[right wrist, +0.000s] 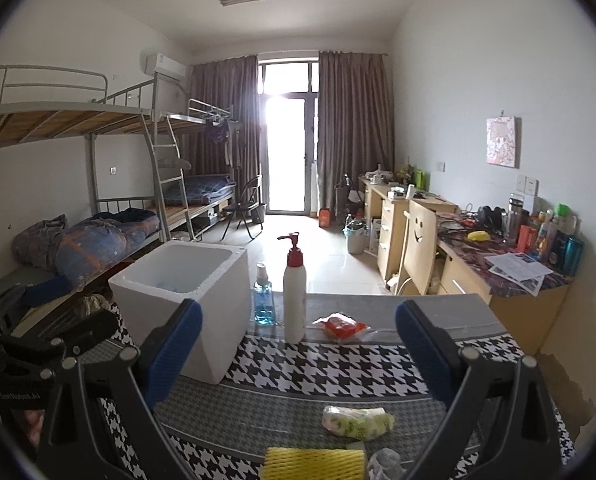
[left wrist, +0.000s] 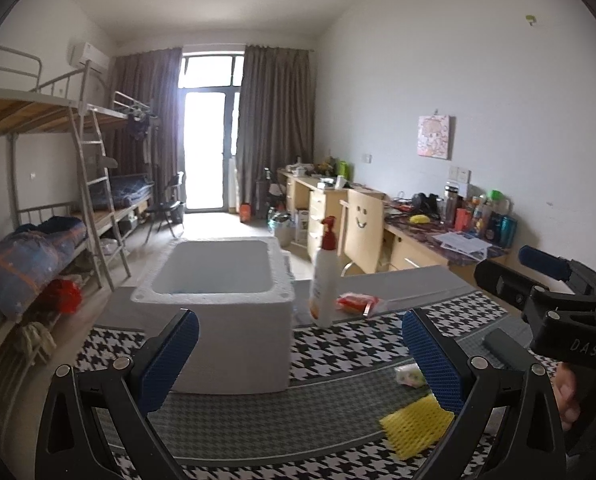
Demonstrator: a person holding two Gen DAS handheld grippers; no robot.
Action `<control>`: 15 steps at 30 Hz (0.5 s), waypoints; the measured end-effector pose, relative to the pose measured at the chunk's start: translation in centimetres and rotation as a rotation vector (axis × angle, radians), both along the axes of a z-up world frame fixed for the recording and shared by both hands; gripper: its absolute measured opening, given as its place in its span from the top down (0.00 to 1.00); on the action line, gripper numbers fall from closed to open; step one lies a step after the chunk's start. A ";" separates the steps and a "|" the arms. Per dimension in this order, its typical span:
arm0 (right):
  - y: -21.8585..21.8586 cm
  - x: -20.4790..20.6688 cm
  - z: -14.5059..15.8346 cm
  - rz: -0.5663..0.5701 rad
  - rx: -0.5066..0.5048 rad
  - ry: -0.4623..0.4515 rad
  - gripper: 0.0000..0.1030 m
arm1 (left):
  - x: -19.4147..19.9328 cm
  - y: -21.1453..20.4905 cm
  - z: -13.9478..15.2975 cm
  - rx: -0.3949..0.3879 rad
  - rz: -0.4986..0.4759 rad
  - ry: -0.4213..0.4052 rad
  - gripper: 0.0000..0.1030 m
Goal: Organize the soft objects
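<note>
Mostly everything remains: both my left gripper (left wrist: 299, 354) and right gripper (right wrist: 298, 344) spread their fingers wide, empty. Yellow mesh (right wrist: 315, 462) and green-white packet (right wrist: 357, 420) lie at six o'clock; foam box (right wrist: 186, 300) at ten.

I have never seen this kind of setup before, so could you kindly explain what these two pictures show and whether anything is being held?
A person holds a two-finger tool in each hand, and each tool's camera looks out along its blue-padded fingers. One picture comes from the left gripper, the other from the right gripper. Both are open and hold nothing. On the houndstooth cloth stand a white foam box, a white pump bottle and a blue liquid bottle. Nearer lie a red packet, a green-white soft pack and yellow foam netting.
</note>
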State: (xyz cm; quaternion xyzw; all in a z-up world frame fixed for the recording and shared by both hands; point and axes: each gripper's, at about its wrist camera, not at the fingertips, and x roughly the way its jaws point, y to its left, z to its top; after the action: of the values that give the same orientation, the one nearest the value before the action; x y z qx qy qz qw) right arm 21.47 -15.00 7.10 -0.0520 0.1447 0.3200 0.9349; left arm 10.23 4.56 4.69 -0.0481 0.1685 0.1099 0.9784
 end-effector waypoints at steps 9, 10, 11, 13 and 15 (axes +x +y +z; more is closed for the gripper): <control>-1.9 -0.6 -1.3 -0.038 -0.003 -0.004 0.04 | 0.2 -1.4 -1.0 -0.001 -0.032 0.009 0.01; -2.2 -0.6 -1.4 -0.041 0.002 -0.001 0.04 | 0.1 -1.6 -1.1 0.001 -0.038 0.006 0.01; -2.6 -0.7 -1.4 -0.045 0.008 0.002 0.04 | 0.1 -1.7 -1.1 0.005 -0.039 0.005 0.01; -3.2 -0.9 -1.6 -0.054 0.009 -0.003 0.04 | 0.0 -2.0 -1.4 0.010 -0.046 0.003 0.01; -3.6 -1.1 -1.7 -0.067 0.005 -0.013 0.04 | 0.1 -2.3 -1.7 0.006 -0.057 0.012 0.01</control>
State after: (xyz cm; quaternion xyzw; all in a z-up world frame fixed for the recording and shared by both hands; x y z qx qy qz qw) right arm 20.39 -18.58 5.38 -0.0468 0.1392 0.2885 0.9461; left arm 10.33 2.29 3.01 -0.0396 0.1753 0.0830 0.9802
